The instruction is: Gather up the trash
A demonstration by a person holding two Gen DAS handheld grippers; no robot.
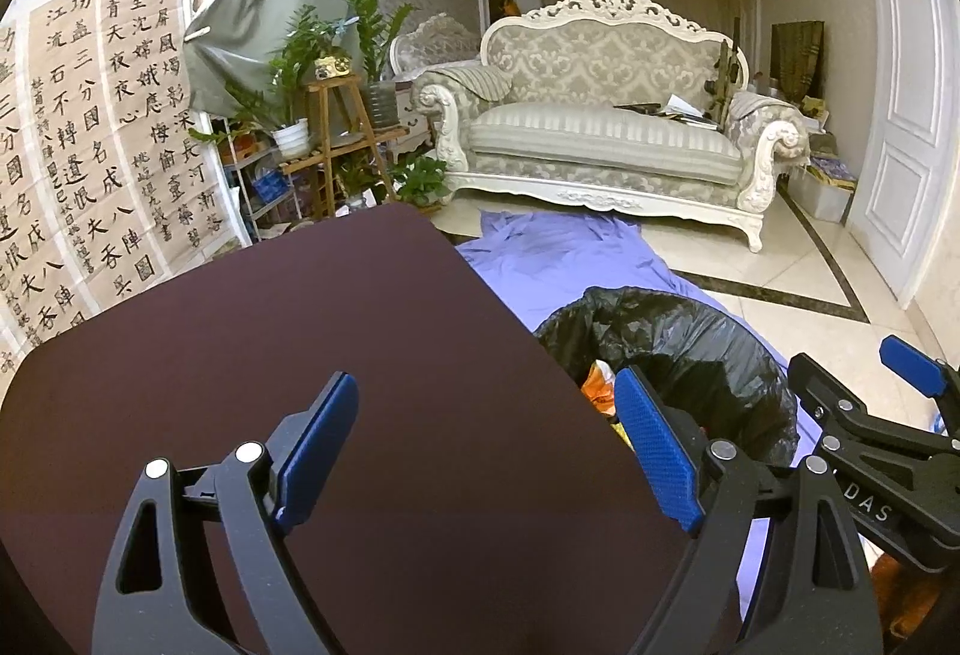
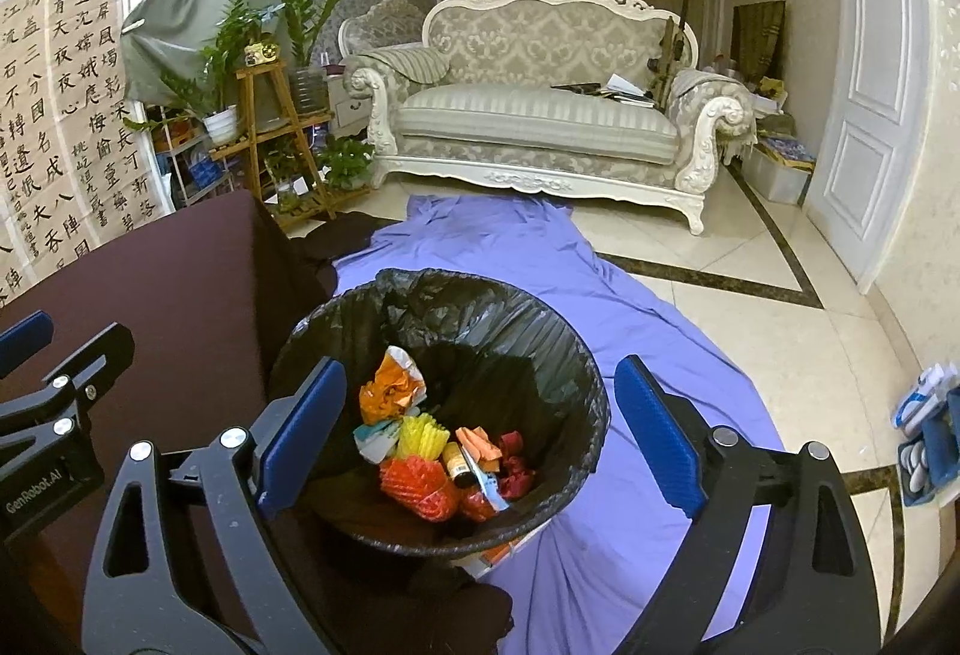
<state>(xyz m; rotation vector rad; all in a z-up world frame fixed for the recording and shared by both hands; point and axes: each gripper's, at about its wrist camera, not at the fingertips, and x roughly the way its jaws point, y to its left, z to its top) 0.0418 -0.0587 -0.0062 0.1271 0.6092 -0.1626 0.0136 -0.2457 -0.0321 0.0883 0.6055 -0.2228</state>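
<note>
The left gripper (image 1: 486, 451) hangs over the dark brown flat surface (image 1: 300, 331), and its jaws are spread wide with nothing between them. The right gripper (image 2: 480, 439) hangs over the round bin with a black plastic bag liner (image 2: 540, 331), and its jaws are spread wide too, with nothing in them.

The right wrist view looks straight down into the bin. There the trash sits at the bottom: an orange and white crumpled wrapper (image 2: 390, 388), one yellow ridged piece (image 2: 423, 436), one orange-red ridged piece (image 2: 417, 487), a small brown bottle (image 2: 456, 466) and some red scraps (image 2: 516, 466). The left wrist view shows only the bin's far edge (image 1: 678, 343) and a small bit of orange inside.

The bin stands on one purple cloth (image 2: 600, 295) spread on the tiled floor, just beside the brown surface. Each view shows the other gripper at its edge. Both views show one cream carved sofa (image 1: 600, 127) at the back and one wooden plant stand (image 1: 336, 139) with green plants. Only the right wrist view shows the blue and white things (image 2: 927, 433) on the floor at the right.
</note>
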